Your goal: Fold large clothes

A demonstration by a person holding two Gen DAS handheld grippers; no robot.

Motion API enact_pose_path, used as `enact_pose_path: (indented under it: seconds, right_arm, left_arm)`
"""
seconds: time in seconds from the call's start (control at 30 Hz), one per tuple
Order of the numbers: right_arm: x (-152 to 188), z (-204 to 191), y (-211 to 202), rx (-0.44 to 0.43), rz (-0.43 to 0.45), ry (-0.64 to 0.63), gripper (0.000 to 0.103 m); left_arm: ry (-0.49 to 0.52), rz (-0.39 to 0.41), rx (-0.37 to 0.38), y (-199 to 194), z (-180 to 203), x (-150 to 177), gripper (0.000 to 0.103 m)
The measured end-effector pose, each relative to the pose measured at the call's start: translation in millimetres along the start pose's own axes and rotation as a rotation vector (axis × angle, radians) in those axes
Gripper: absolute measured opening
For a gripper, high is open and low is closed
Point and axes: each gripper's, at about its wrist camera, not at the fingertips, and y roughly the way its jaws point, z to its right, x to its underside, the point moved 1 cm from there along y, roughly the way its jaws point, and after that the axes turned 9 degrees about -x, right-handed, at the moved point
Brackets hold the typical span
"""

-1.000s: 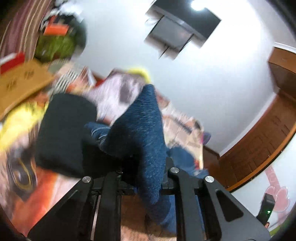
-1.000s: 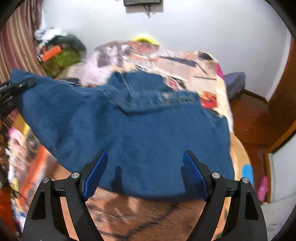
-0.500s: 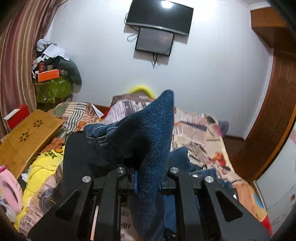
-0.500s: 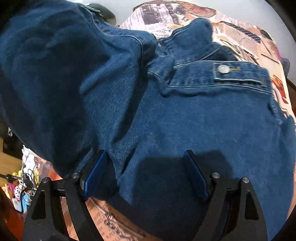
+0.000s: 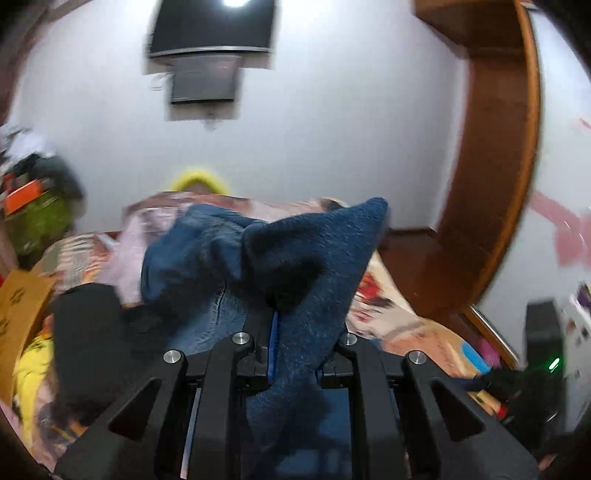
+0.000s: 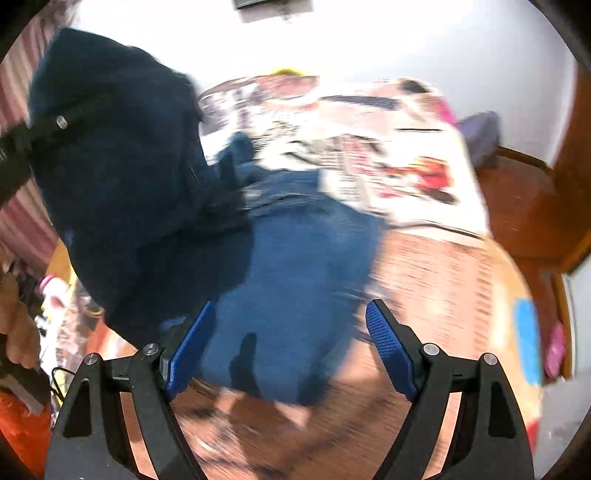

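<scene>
One jacket (image 5: 295, 266) edge is pinched by left hand-held gripper (image 5: 295, 354), mid-fold (blurred); right hand-held gripper (image 6: 288, 343) is spread, and laying flat on bed (image 6: 424, 266) is judged next.

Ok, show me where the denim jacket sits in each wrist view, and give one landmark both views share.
Left wrist: denim jacket fills the centre, pinched in the left claw.
Right wrist: it runs from upper left down to centre, beyond the open right claw.
Shared landmark: the newspaper-print bedspread.

The denim jacket (image 6: 295, 280) lies on the bed (image 6: 443, 277), its left part lifted; a television (image 5: 212, 27) hangs on the far wall (image 5: 351, 129).
</scene>
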Motion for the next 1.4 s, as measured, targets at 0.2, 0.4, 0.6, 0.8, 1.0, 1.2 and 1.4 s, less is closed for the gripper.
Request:
enact_pose_path:
  seconds: [0.2, 0.4, 0.6, 0.8, 1.0, 1.2, 1.4]
  right_arm:
    - [25, 33, -25, 0.083, -0.01, 0.052, 0.081]
    - [46, 47, -34, 0.08, -0.022, 0.096, 0.081]
    - [40, 34, -53, 0.04, 0.026, 0.069, 0.081]
    - [12, 4, -64, -0.024, 0.114, 0.002, 0.081]
    - [-15, -16, -45, -0.064, 0.14, -0.032, 0.081]
    - [-14, -10, -17, -0.02, 0.09, -0.029, 0.081]
    - [11, 26, -1, 0.014, -0.02, 0.053, 0.083]
  left_arm:
    - [0.043, -0.302, 0.222, 54, 48, 60, 0.014]
    - [0.172, -0.391, 0.227, 55, 56, 88, 0.024]
    - [0.255, -0.353, 0.177, 26, 50, 76, 0.057]
    - [0.203, -0.277, 0.101, 3, 6, 59, 0.07]
    - [0.168, -0.275, -0.033, 11, -44, 55, 0.071]
    - [0.058, -0.39, -0.05, 34, -85, 83, 0.071]
    - [0.049, -0.422, -0.06, 45, -91, 113, 0.083]
